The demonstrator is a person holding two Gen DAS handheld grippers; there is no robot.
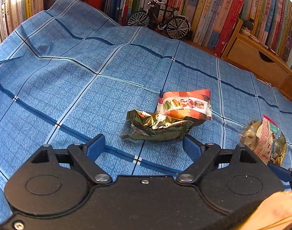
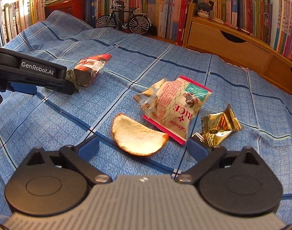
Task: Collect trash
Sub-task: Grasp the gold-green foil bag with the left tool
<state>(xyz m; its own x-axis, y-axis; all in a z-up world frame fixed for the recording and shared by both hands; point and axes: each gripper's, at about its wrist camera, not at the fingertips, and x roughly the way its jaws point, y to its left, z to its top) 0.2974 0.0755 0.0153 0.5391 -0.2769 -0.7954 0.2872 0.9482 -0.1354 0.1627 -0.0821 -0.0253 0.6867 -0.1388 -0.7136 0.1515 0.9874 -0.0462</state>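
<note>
Blue checked cloth [image 1: 69, 88] covers the desk and carries all the trash. Left gripper [image 1: 144, 142]: jaws wide open, empty, with a crumpled olive-gold wrapper [image 1: 157, 128] lying just ahead between the fingertips, touching a red macaron wrapper [image 1: 184, 105] behind it. Right gripper [image 2: 144, 146]: jaws wide open, empty, with a curved peel [image 2: 136, 138] lying between the fingertips. A torn rice-snack wrapper [image 2: 174, 107] lies just behind the peel, and a gold foil wrapper [image 2: 218, 126] beside the right fingertip.
</note>
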